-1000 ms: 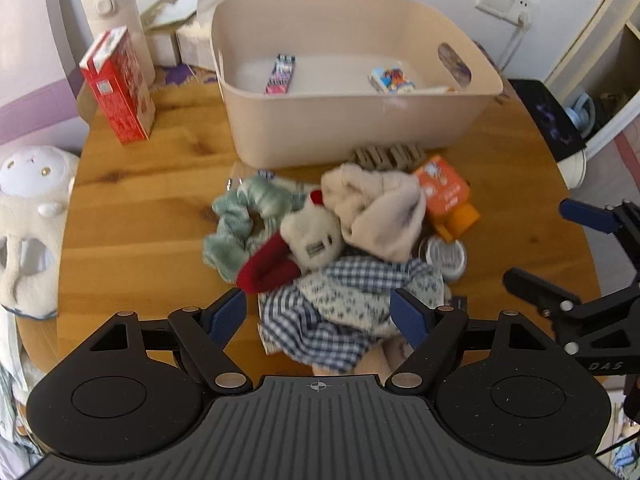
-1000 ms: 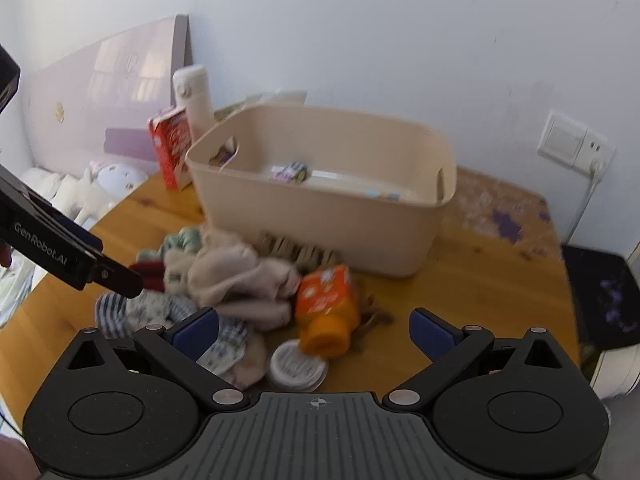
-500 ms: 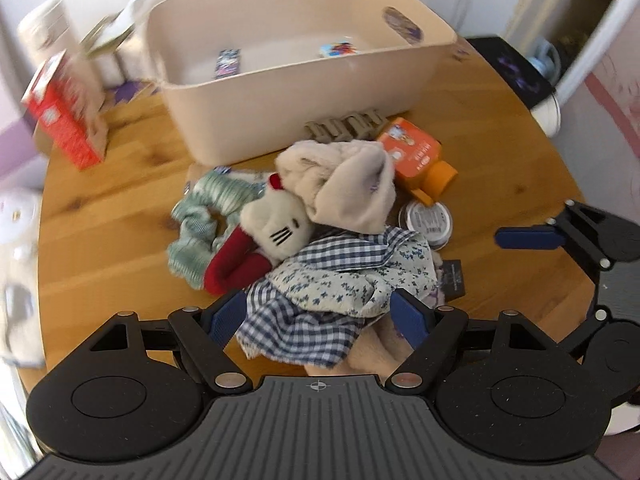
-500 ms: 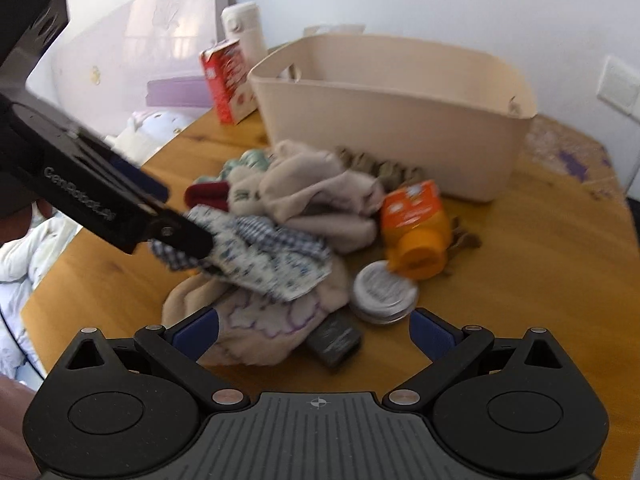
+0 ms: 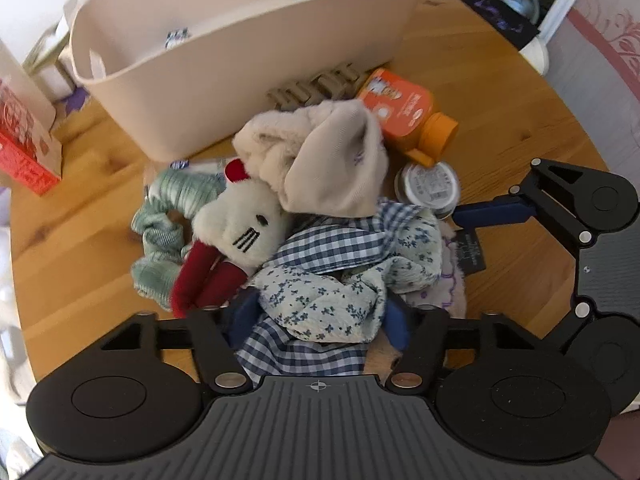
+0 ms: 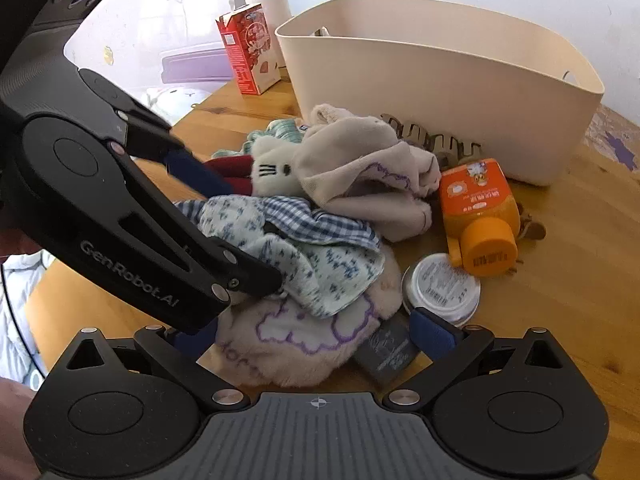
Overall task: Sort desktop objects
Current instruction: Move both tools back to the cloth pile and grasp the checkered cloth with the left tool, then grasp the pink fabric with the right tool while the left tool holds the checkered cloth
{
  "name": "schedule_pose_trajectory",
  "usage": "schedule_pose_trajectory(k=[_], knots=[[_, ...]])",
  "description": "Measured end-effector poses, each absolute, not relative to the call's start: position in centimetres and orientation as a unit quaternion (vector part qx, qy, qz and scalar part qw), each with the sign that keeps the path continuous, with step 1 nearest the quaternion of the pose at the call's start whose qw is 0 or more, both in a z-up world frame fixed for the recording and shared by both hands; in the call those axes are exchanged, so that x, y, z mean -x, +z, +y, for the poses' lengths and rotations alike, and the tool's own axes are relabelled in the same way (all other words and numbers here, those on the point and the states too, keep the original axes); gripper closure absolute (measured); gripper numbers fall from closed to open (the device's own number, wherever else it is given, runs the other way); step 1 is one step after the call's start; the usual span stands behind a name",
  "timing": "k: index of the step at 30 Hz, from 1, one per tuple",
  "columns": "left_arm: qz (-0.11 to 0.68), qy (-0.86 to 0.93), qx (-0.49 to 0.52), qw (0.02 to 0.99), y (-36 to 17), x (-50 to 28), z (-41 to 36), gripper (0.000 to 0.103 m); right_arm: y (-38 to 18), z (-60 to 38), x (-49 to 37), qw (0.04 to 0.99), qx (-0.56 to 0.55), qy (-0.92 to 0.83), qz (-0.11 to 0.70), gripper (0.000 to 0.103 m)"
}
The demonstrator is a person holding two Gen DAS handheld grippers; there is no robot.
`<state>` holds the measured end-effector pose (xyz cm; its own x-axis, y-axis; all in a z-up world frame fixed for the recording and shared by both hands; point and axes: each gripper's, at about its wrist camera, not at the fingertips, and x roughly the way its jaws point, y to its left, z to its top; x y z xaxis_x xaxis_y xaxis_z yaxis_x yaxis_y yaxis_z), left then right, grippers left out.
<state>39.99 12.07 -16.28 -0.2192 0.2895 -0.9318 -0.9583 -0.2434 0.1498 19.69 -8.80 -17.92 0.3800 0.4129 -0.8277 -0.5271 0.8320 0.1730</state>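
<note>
- The bin (image 5: 224, 60) at the back of the table (image 5: 80, 240) has only a small packet (image 5: 177, 37) or two showing inside, so I'd say little is sorted yet.
- Just in front of it lies the pile: floral cloth (image 5: 332, 292), plush cat (image 5: 240, 228), beige cloth (image 5: 328, 168), green scrunchie (image 5: 168, 216), orange bottle (image 6: 478, 216), tin (image 6: 440, 286), hair claw (image 6: 432, 140).
- The left gripper (image 5: 320, 320) is spread wide, straddling the floral cloth, not yet pinching.
- The right gripper (image 6: 316, 336) gapes around a fluffy pouch (image 6: 296, 344), holding nothing.
</note>
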Motion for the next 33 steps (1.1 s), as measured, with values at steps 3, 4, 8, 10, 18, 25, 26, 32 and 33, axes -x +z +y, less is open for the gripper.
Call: schedule_pose_trajectory(k=[3,4,8,10,18,25,26,32,33], knots=[[0.393,0.673,0.426,0.459,-16.4,-39.6,12.2,0.051,-18.4,-8.6,-20.0,0.827,0.066,0.282,0.482,0.001],[0.389,0.676,0.428,0.457,-16.4,-39.5,12.2,0.055,-18.5,-8.5,-20.1,0.827,0.07,0.283,0.481,0.004],[0.375,0.684,0.438,0.447,-16.2,-38.7,12.0,0.065,-18.5,-8.6,-20.2,0.83,0.069,0.284,0.476,0.02],[0.367,0.689,0.443,0.442,-16.1,-38.3,11.9,0.073,-18.6,-8.9,-20.3,0.831,0.068,0.283,0.475,0.035],[0.338,0.699,0.457,0.434,-15.3,-37.6,11.4,0.08,-18.7,-10.6,-20.3,0.824,0.061,0.278,0.489,0.068],[0.322,0.718,0.451,0.421,-14.0,-38.8,11.1,0.082,-18.1,-12.9,-19.2,0.833,0.043,0.26,0.486,0.069],[0.321,0.719,0.451,0.421,-13.9,-38.8,11.0,0.082,-17.9,-13.4,-19.0,0.835,0.04,0.256,0.485,0.069],[0.305,0.724,0.455,0.419,-13.1,-39.2,10.3,0.082,-17.4,-15.4,-18.4,0.843,0.031,0.24,0.48,0.069],[0.302,0.724,0.455,0.42,-12.9,-39.3,10.1,0.082,-17.3,-15.7,-18.3,0.845,0.029,0.237,0.479,0.069]])
